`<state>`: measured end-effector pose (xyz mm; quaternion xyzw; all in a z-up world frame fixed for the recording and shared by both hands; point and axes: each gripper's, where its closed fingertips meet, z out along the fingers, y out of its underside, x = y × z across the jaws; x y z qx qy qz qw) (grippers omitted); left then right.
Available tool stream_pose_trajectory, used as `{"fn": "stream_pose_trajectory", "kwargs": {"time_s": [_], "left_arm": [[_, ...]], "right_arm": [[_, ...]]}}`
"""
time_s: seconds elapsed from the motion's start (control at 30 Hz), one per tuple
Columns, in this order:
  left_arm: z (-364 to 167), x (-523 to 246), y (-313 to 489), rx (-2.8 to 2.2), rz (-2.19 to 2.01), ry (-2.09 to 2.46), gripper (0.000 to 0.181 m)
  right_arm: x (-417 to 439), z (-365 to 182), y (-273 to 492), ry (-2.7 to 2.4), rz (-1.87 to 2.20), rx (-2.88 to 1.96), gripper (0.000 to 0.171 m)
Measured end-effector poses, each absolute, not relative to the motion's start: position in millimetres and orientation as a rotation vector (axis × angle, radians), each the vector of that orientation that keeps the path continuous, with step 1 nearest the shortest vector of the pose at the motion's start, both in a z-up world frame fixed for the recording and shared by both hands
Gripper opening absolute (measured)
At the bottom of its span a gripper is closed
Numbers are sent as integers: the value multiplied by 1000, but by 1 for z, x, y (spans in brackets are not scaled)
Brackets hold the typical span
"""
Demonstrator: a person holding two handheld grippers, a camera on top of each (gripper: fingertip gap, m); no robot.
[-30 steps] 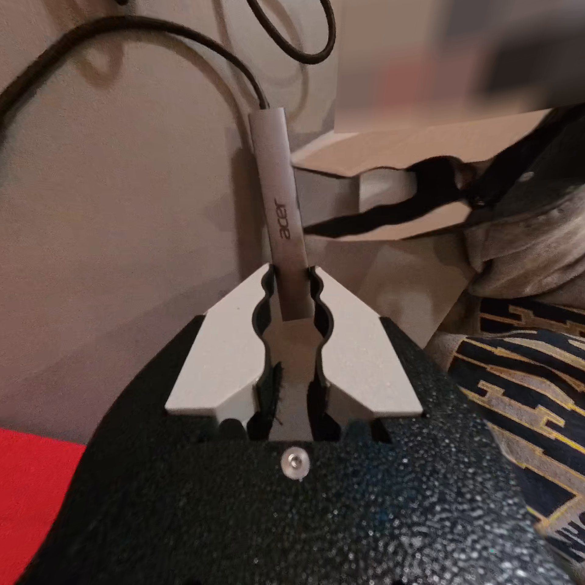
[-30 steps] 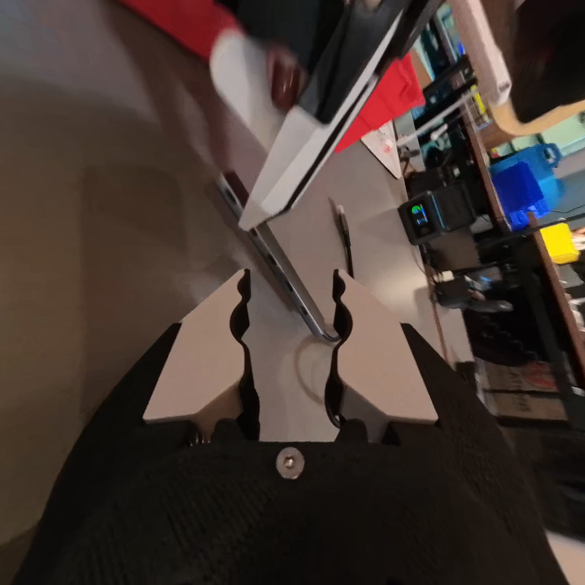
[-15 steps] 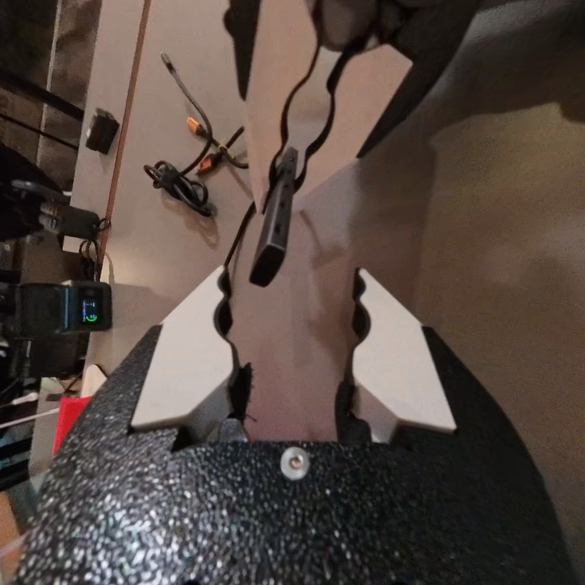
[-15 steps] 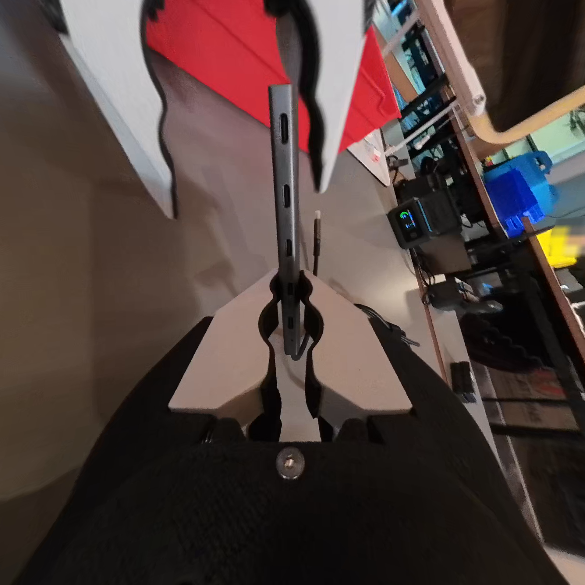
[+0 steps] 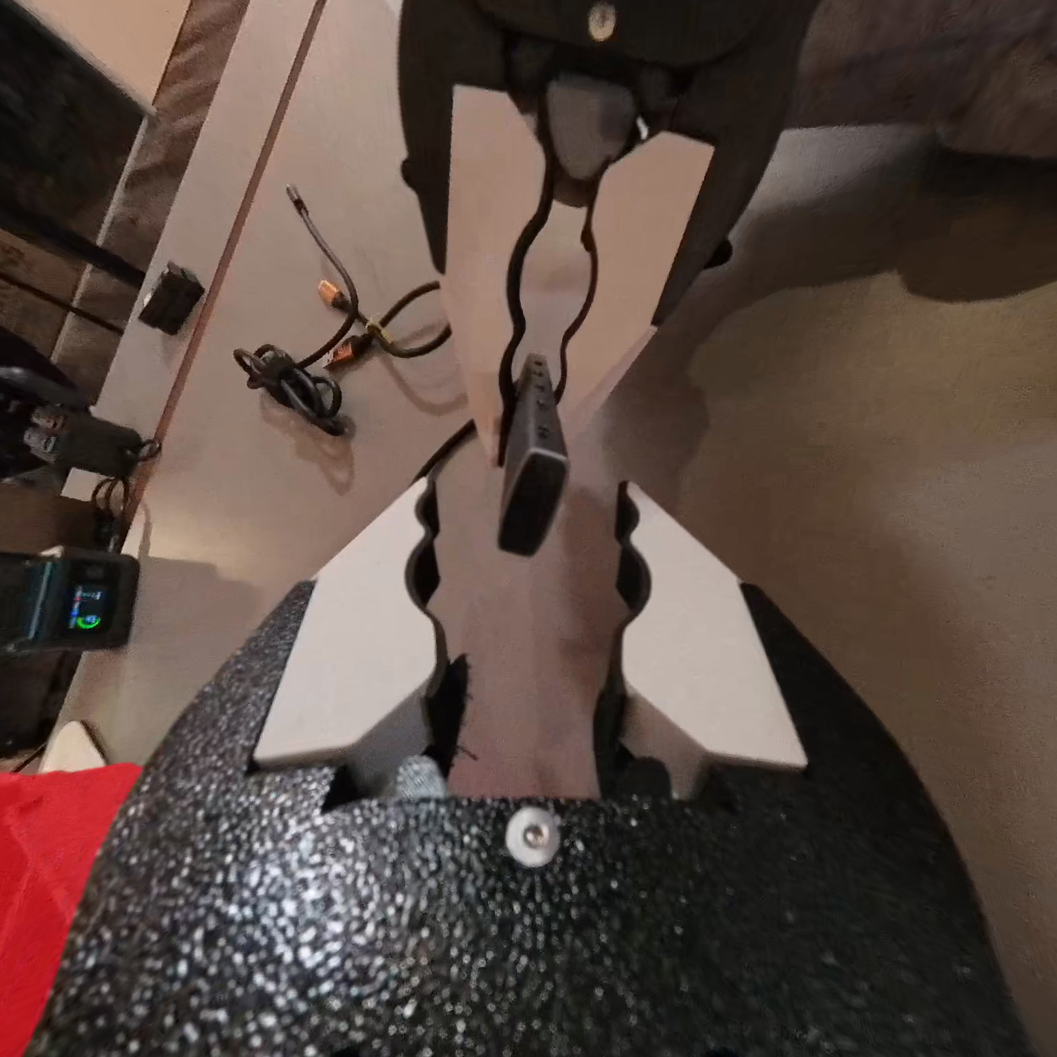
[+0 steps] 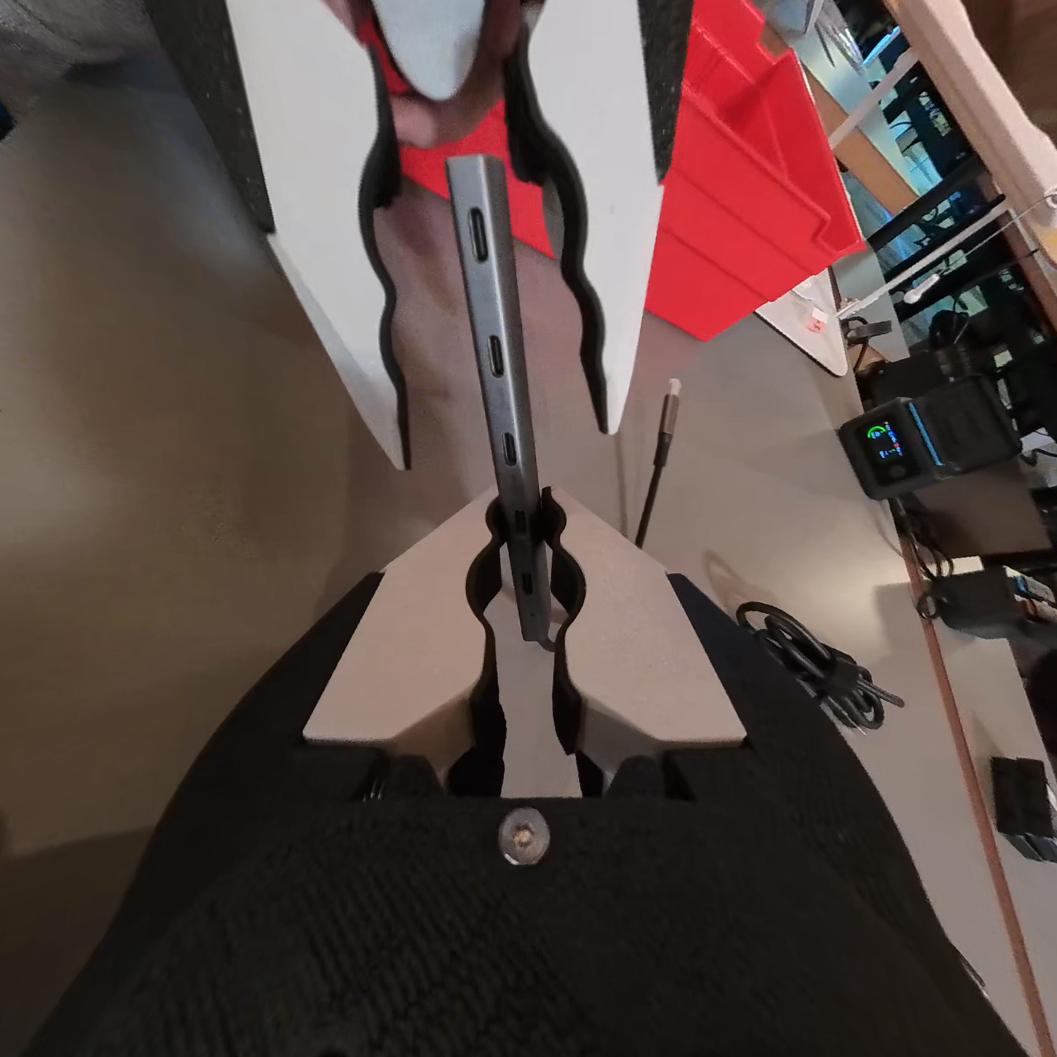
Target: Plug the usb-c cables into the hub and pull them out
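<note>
**Hub held in my right tongs, left tongs free**

My right tongs are clamped on the cable end of the hub, so the grey bar stands out in front of them, lifted above the tabletop. I hold it by this end because the row of ports along its narrow edge then stays uncovered and faces my right camera; no plug is in any port that I can see. From the held end the hub's own thin cable comes out between the jaws.

My left tongs are apart and hold nothing. They face the right tongs, and the free end of the hub points into the gap between my left fingers without touching them. I judge this is a good arrangement: one side holds the hub steady, the other is free to fetch a plug.

The cables lie on the tabletop, toward the edge where the dark equipment stands. One cable with a silver plug lies straight, just beside the hub in the right view. In the left view I see a coiled black cable bundle and orange-tipped plugs near it. A small black box with a lit screen stands beyond that edge, and a red bin sits behind my left tongs.

No plugging is done yet, I think.
</note>
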<state>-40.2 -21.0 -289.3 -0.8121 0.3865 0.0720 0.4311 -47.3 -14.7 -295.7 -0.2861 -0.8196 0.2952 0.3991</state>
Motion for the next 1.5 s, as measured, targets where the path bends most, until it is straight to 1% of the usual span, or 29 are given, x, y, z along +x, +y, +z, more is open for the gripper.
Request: {"fn": "stream_pose_trajectory", "kwargs": {"time_s": [0.03,0.13,0.17,0.2,0.23,0.27,0.33,0.43,0.57,0.7,0.77,0.83,0.93,1.07,1.17,1.37,1.4,1.43,1.47,1.5], "left_arm": [[-286,-36,-22,-1993,149,971,56],[-275,-22,-29,-1904,65,1018,38],[-273,-18,-32,-1893,37,1034,29],[-273,-17,-34,-1894,21,1043,26],[-272,-18,-34,-1898,26,1048,21],[-272,-21,-33,-1892,56,1050,13],[-271,-23,-33,-1869,117,1077,8],[-268,-26,-28,-1876,135,1001,8],[-256,-50,-9,-1834,276,773,8],[-259,-80,5,-1788,503,655,8],[-266,-94,9,-1764,607,652,7],[-273,-104,9,-1769,639,638,8],[-273,-103,8,-1733,569,617,8],[-280,-105,14,-1743,582,640,8],[-279,-109,14,-1742,580,616,8],[-278,-111,13,-1741,553,597,7],[-278,-111,13,-1739,549,594,7],[-278,-111,13,-1738,543,592,8],[-277,-111,13,-1737,537,588,7],[-276,-112,13,-1734,535,583,7]], "right_arm": [[-47,-296,-15,-2079,748,-723,9],[-46,-296,-19,-2089,767,-715,9],[-46,-296,-21,-2095,775,-708,9],[-45,-296,-24,-2107,783,-703,9],[-45,-297,-26,-2116,785,-700,9],[-45,-298,-28,-2125,787,-696,9],[-46,-299,-29,-2132,782,-699,9],[-48,-294,-23,-2081,823,-767,10],[-44,-262,0,-1875,999,-928,32],[-46,-226,48,-1501,1126,-1148,27],[-49,-220,83,-1262,1118,-1302,27],[-44,-229,125,-1002,1013,-1473,29],[-28,-263,178,-761,731,-1686,29],[-32,-290,217,-620,681,-1879,36],[-40,-298,242,-511,741,-1972,41],[-59,-320,267,-456,809,-2136,41],[-61,-321,269,-481,799,-2135,38],[-63,-321,271,-507,780,-2130,30],[-63,-320,273,-531,761,-2118,18],[-65,-316,272,-562,760,-2091,12]]}}
